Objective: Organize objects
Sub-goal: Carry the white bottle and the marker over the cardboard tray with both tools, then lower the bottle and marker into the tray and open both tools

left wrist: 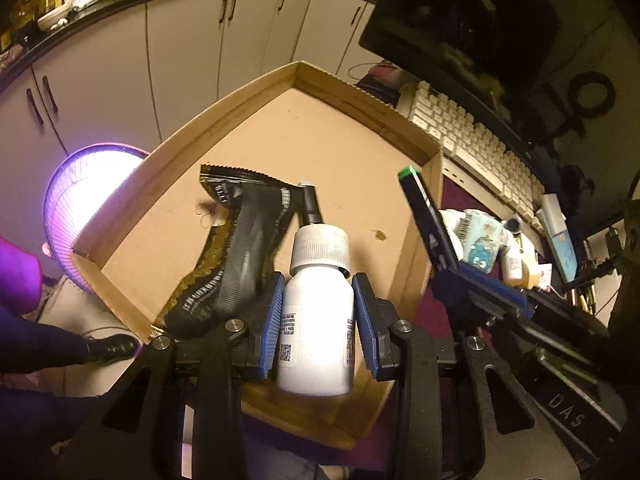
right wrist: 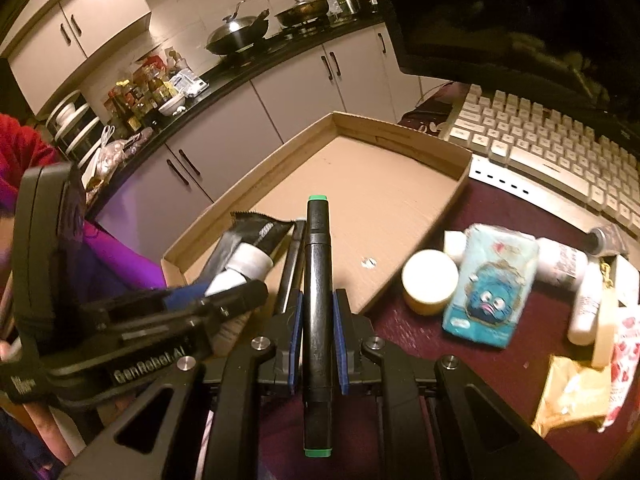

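Observation:
My left gripper (left wrist: 318, 312) is shut on a white bottle (left wrist: 316, 320) with a ribbed white cap, held over the near end of a shallow cardboard tray (left wrist: 352, 92). A black foil pouch (left wrist: 236, 252) and a black tube (left wrist: 310, 204) lie in the tray beside the bottle. My right gripper (right wrist: 318, 320) is shut on a black marker (right wrist: 317, 300) with green ends, held over the tray's (right wrist: 404, 132) near right side. The marker also shows in the left wrist view (left wrist: 426, 216), and the bottle in the right wrist view (right wrist: 244, 268).
A white keyboard (right wrist: 560, 152) and a dark monitor (right wrist: 500, 20) stand behind the tray. On the maroon tabletop right of the tray lie a blue tissue pack (right wrist: 490, 276), a yellow jar (right wrist: 430, 280), white bottles (right wrist: 564, 264) and wrappers (right wrist: 576, 396). Kitchen cabinets (left wrist: 180, 52) run behind.

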`<state>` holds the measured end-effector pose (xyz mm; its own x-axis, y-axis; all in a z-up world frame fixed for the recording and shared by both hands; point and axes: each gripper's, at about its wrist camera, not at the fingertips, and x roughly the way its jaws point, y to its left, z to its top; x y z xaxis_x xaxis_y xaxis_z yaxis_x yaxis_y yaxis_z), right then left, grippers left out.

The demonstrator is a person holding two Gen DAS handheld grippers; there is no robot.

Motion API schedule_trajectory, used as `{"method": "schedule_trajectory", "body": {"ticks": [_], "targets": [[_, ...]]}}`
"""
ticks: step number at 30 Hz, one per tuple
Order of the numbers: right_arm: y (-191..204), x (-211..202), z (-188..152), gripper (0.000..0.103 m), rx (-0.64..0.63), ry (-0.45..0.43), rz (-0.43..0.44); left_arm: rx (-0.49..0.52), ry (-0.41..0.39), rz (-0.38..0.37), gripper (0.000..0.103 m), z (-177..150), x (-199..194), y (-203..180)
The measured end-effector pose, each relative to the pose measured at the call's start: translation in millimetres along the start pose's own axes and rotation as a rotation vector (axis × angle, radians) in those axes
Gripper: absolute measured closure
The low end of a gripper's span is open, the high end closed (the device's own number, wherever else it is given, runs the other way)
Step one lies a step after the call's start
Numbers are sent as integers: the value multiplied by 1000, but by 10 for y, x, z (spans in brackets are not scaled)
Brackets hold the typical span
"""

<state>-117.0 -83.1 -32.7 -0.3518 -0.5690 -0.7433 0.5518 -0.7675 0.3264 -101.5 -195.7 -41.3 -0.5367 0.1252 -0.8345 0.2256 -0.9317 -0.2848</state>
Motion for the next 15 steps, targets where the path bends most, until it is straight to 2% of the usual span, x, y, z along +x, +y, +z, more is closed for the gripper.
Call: {"method": "schedule_trajectory", "body": {"ticks": [8,15], "targets": [[11,223,181,90,10,6,11,-32,13,29,69,104,96,188],[-20,455,269,90,25,29,6,3,52,-4,69,72,224,100]]}}
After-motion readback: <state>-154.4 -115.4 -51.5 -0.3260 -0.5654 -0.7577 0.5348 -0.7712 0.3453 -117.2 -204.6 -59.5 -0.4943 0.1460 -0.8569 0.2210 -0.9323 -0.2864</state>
